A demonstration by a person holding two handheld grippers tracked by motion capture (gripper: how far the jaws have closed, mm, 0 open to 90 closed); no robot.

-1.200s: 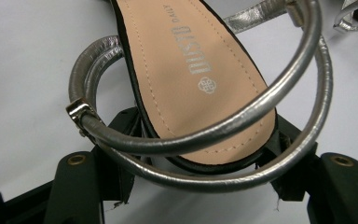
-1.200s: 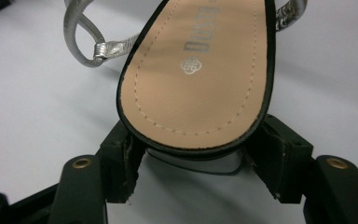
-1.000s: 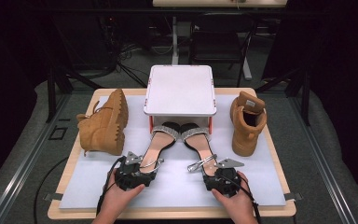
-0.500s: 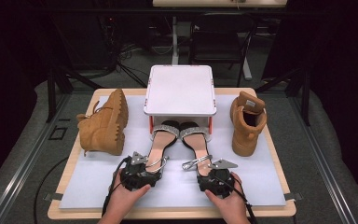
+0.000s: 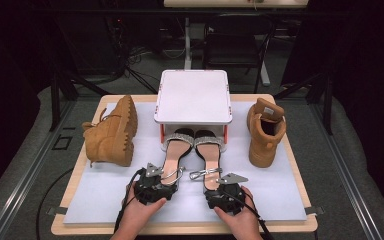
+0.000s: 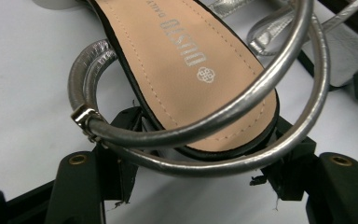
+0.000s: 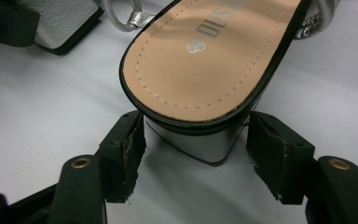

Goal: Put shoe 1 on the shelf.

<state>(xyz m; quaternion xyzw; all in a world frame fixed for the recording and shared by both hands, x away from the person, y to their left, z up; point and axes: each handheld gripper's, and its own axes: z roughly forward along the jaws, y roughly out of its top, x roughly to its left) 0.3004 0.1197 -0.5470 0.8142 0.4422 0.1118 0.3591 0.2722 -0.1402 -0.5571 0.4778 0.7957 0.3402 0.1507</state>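
Two silver-strapped block-heel sandals lie side by side on the white mat, toes under a white rack (image 5: 192, 97). My left gripper (image 5: 165, 179) (image 6: 203, 163) has its jaws around the heel of the left sandal (image 5: 176, 150) (image 6: 186, 60), pads against it; silver ankle straps loop over the heel. My right gripper (image 5: 211, 185) (image 7: 198, 154) clasps the silver heel block of the right sandal (image 5: 209, 152) (image 7: 209, 56), pads at both sides. A hand holds each gripper at the table's near edge.
A tan boot (image 5: 111, 132) lies on its side left of the rack. A second tan boot (image 5: 265, 132) stands upright at the right. The white mat (image 5: 280, 192) covers a wooden table; dark stands and cables are behind it.
Both grippers have come closer together, bringing the two sandal heels inward. The left sandal now lies straighter, parallel to the right one.
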